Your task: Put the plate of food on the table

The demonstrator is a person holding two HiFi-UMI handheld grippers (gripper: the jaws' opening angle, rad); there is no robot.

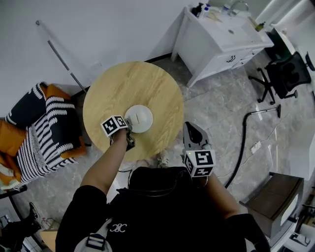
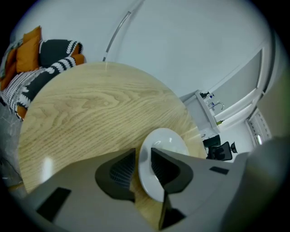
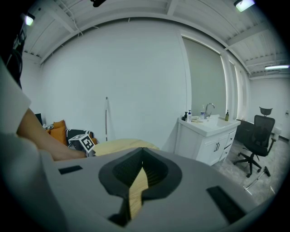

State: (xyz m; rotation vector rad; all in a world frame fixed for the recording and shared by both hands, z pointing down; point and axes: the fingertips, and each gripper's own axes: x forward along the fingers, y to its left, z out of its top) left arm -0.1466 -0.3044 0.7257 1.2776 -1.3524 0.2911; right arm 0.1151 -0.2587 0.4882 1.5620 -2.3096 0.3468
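No word, brand name or number can be read anywhere. The only sign-like marks are the black-and-white square code patterns on the cubes of the left gripper [image 1: 129,130] and the right gripper [image 1: 191,128]. A small white interlaced emblem [image 1: 118,227] sits on the person's black top [image 1: 162,211], its characters unclear. Any labels on the bottles [image 1: 199,9] on the white sink cabinet are too small to read.

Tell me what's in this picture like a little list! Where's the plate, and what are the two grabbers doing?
table: round, wooden
plate: white, lying on the table near the person's side; no food shows on it
left gripper: jaws closed on the plate's rim
right gripper: jaws together, nothing between them, held off the table close to the person's body
nearby: white sink cabinet, striped cushion
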